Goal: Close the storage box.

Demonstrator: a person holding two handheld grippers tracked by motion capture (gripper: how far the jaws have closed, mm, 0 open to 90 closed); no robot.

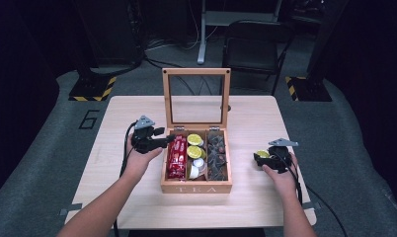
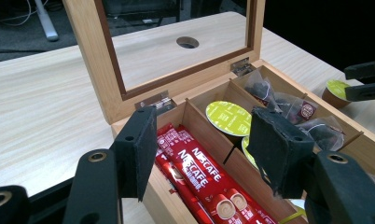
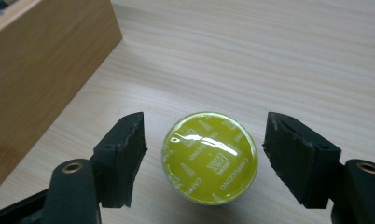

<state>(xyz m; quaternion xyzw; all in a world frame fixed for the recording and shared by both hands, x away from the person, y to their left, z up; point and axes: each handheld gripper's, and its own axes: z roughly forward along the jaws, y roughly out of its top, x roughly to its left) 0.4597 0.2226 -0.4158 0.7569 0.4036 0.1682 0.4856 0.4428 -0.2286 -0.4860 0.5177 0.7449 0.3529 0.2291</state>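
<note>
Landmark: wooden tea box (image 1: 196, 187), lid upright, standing at the middle of the surface (image 1: 137, 207).

Right gripper (image 1: 261, 157): positioned to the right of the box, apart from its wall. Its fingers (image 3: 122, 154) stand apart, one on each side of a green-lidded capsule (image 3: 210, 156), with a gap visible on both sides; no contact seen. The capsule sits on the surface, lid up, near the box's right wall and outside it.

Left gripper (image 1: 168, 141): at the box's left rear corner, over the left compartment. Its fingers (image 2: 139, 144) are spread wide and hold nothing.

Box contents: red coffee sticks (image 2: 199, 179) lie lengthwise in the left compartment. More green capsules (image 2: 229, 117) and white capsules (image 1: 196, 168) occupy the middle compartment. Dark tea bags (image 2: 293, 109) in clear wrappers fill the right compartment.

The glass lid (image 1: 196, 96) rises from the rear wall on two metal hinges (image 2: 153, 101).
</note>
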